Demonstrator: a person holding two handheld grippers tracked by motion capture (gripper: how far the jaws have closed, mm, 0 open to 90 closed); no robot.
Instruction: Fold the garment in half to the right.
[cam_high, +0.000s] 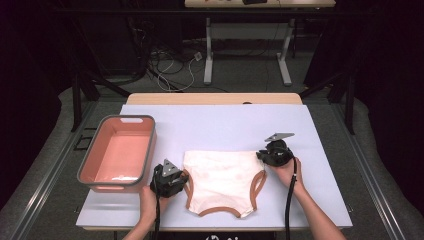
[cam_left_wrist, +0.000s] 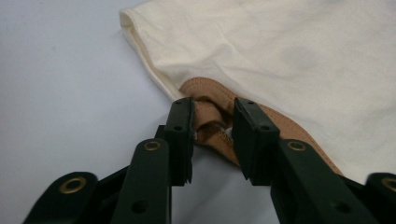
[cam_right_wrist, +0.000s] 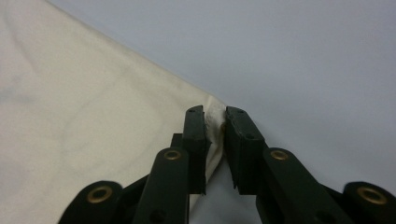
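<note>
My left gripper (cam_left_wrist: 212, 135) clamps its fingers on the tan leg band (cam_left_wrist: 210, 122) of the cream briefs (cam_high: 222, 181), while my right gripper (cam_right_wrist: 215, 135) pinches the waist corner (cam_right_wrist: 214, 122) on the opposite side. The garment lies flat on the pale worktop (cam_high: 225, 125), just beside the pink basin (cam_high: 117, 152); gripping both edges likely readies it for folding.

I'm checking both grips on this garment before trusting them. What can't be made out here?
- High view: the jaws of the left gripper and right gripper are hidden under their own bodies.
- Left gripper view: the brown trim bunches between the jaws, its pinched part covered.
- Right gripper view: the garment is cut off by the left edge.
</note>
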